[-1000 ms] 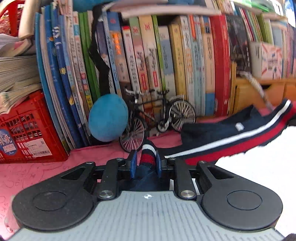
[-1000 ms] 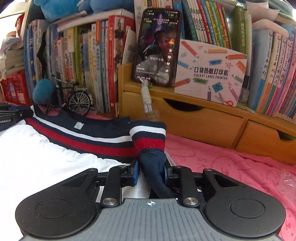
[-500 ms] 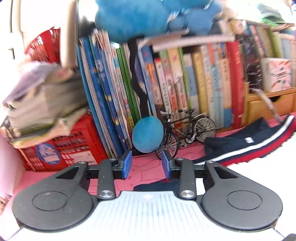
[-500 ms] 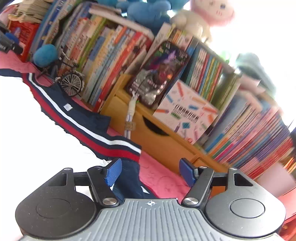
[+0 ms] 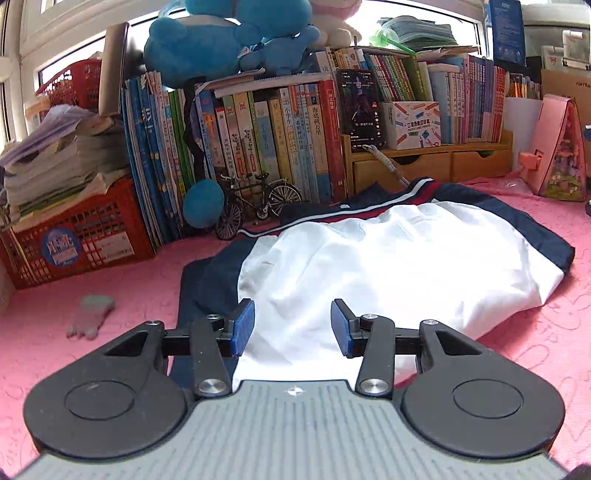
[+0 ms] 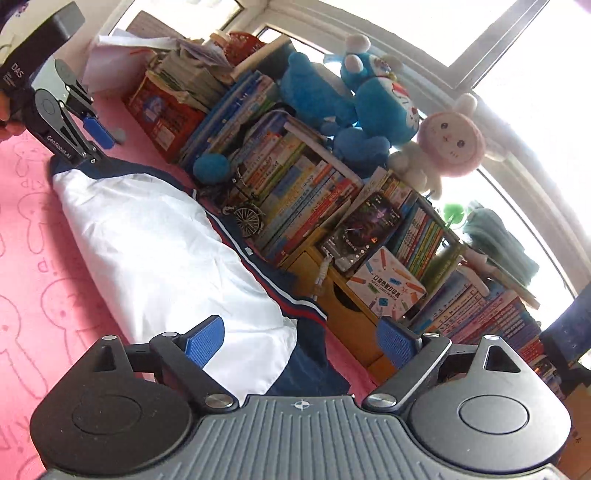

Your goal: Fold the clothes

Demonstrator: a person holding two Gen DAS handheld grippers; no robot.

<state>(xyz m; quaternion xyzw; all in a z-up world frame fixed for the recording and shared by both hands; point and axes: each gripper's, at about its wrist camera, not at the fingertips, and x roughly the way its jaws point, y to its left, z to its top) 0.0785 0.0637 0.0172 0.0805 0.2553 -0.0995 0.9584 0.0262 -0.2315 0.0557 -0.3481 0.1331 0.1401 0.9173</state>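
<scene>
Left gripper (image 5: 292, 326) released, empty, above near edge of white-and-navy garment (image 5: 388, 266) on pink mat (image 5: 92, 295). Right gripper (image 6: 297, 341) likewise spread, empty.

Pink mat (image 5: 92, 280), crowded bookshelf (image 5: 280, 136), wooden drawers (image 5: 436, 166), bright window (image 6: 424, 33)

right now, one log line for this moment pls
left tool: open, empty | right tool: open, empty | jacket: flat on pink mat, white lining up | phase: between folds

White-and-navy jacket (image 5: 388, 266) (image 6: 155, 236), red-white striped trim, lying folded flat on pink mat.
</scene>
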